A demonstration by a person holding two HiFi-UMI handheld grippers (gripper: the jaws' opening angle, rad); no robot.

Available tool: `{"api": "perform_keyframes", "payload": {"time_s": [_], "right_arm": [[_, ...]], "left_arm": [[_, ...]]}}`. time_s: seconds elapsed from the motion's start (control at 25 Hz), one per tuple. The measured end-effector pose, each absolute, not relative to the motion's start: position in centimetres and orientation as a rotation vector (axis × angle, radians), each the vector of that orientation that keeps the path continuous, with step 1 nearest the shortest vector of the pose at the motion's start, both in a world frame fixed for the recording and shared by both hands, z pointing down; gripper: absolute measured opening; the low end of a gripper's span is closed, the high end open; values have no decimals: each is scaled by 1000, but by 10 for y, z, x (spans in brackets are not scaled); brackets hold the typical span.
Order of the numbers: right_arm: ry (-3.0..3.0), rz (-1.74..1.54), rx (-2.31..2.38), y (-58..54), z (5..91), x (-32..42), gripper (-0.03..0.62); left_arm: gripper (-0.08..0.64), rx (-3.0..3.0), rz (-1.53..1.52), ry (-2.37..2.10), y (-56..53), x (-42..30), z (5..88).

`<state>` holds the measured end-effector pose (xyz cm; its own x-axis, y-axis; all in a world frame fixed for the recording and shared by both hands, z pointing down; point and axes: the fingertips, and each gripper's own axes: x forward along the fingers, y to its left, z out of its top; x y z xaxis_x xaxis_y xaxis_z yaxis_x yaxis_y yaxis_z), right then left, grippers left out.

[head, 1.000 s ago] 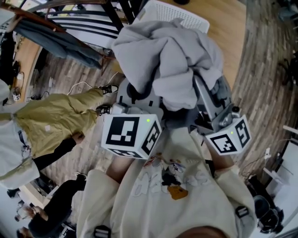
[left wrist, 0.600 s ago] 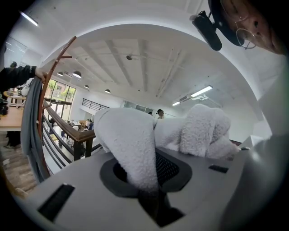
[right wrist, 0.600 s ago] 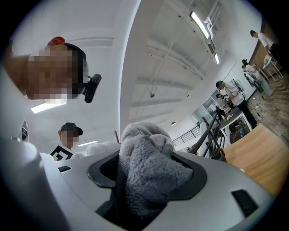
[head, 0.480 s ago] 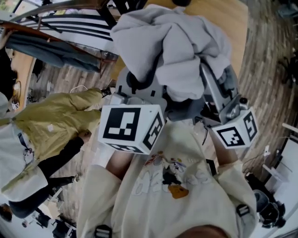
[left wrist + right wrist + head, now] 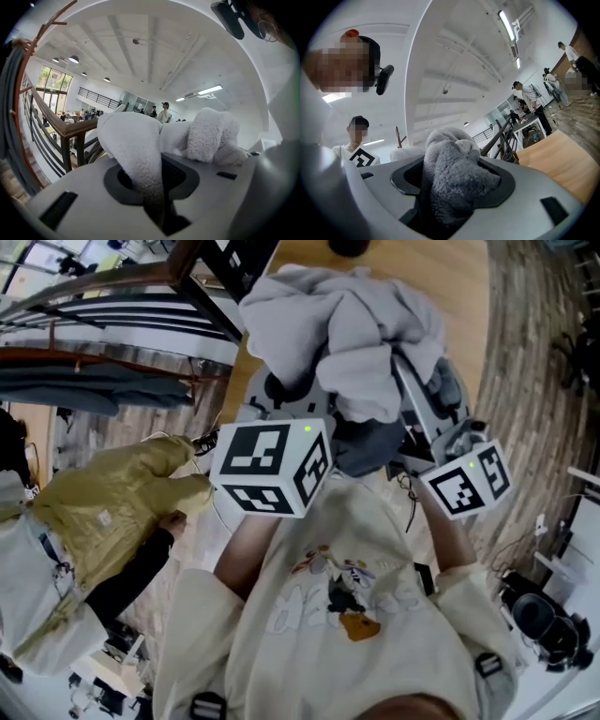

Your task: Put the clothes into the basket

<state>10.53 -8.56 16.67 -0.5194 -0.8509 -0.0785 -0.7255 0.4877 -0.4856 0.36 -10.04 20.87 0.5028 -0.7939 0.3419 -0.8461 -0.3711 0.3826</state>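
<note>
A bulky pale grey fleece garment hangs bunched between both grippers, over a light wooden surface. My left gripper is shut on a white-grey fold of it, pinched deep in the jaws. Beside it, my right gripper is shut on a thicker, darker grey wad of the fleece, which fills the space between the jaws. The bundle covers the fingertips of both grippers in the head view. No basket shows in any view.
A wooden clothes rack with dark hanging garments stands at the left. A person in an olive jacket is close on the left. Brick-patterned floor runs along the right, with cables and gear at the lower right.
Both grippers have carried the fleece bundle farther from the body, over the wooden surface. The white perforated basket seen at the top edge a second ago is out of sight.
</note>
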Motion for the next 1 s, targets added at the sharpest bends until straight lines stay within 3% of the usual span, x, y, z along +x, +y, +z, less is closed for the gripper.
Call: {"api": "perform_keyframes", "payload": {"time_s": [1.0], "right_arm": [[2420,-693,-1594,-138,251,139,275]], "left_arm": [[72,2170,247,-1194,-152,37,301]]}}
